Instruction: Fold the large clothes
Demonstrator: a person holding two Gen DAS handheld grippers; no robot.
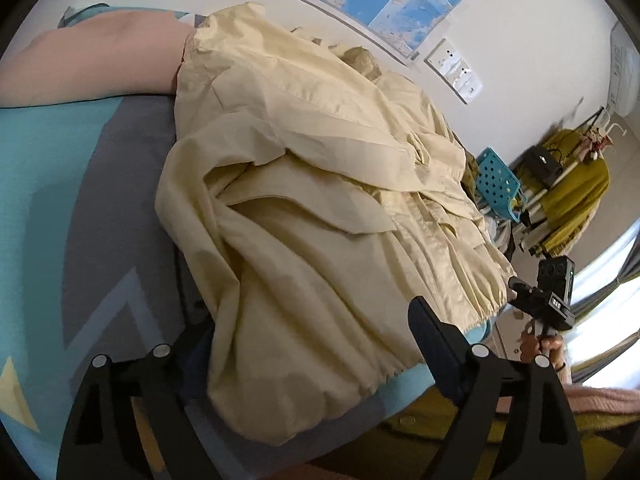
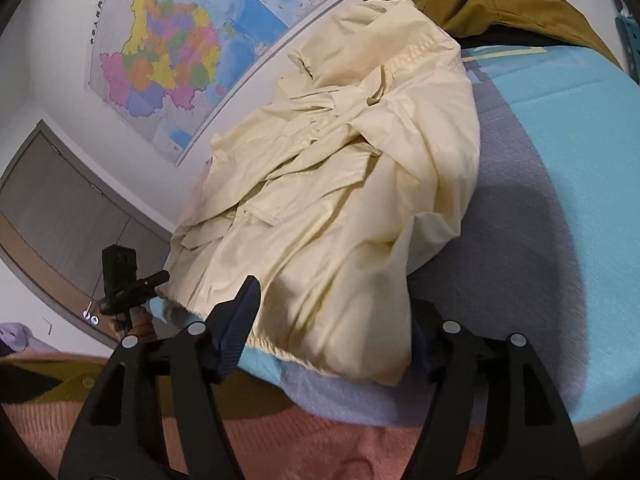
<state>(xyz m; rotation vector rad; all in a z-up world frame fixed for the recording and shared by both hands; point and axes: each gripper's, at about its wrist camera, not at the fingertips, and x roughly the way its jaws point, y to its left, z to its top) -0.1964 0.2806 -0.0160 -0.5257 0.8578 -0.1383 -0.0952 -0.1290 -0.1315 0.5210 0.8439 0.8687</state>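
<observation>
A cream jacket (image 1: 320,184) lies crumpled on the turquoise and grey bed sheet (image 1: 60,184), its gathered hem toward me. My left gripper (image 1: 312,320) straddles the near hem; its right finger (image 1: 436,340) shows beside the cloth and the other is hidden under it. In the right wrist view the same jacket (image 2: 340,184) spreads ahead, and my right gripper (image 2: 338,296) stands around the hem corner. Its left finger (image 2: 240,320) is bare at the cloth's edge, the right one covered. I see no pad pressing the fabric. The right gripper's black housing (image 1: 552,296) shows by the hem's far corner.
A pink pillow (image 1: 92,64) lies at the bed's head. An olive garment (image 2: 500,0) is heaped beyond the jacket. Maps (image 2: 168,48) hang on the wall. A blue perforated chair (image 1: 496,180) and a rack with a mustard garment (image 1: 576,188) stand off the bed. A pink sleeve (image 2: 320,452) is near.
</observation>
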